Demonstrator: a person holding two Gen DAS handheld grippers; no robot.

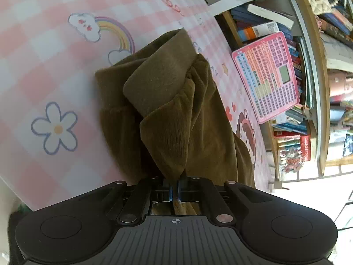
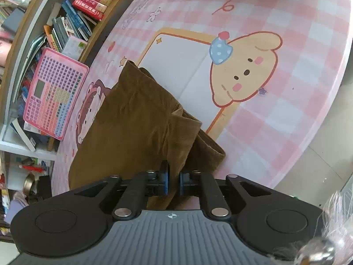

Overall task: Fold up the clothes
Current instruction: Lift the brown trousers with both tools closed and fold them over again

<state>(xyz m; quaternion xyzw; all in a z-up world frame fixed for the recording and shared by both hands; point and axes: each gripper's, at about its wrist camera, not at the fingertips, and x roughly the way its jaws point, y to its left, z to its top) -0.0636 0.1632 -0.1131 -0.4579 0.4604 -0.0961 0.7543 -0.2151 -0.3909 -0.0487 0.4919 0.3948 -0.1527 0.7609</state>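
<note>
Brown ribbed cloth, the garment [image 1: 167,110], lies bunched in the middle of the pink checked surface [image 1: 44,66], beside the pink keyboard toy [image 1: 267,75] that leans on the bookshelf [image 2: 66,17]. The left tongs [image 1: 175,190] are pinched tight on one fold of the garment. The right tongs [image 2: 174,182] have brown cloth between their blue pads [image 2: 164,181], gripping another edge.

A pink checked mat [image 1: 55,70] with a rainbow [image 1: 117,31], a flower [image 1: 55,128] and a cartoon dog [image 2: 245,70] covers the table. Beside it, a pink keypad toy [image 1: 267,75] leans against shelves of books [image 2: 72,19].
</note>
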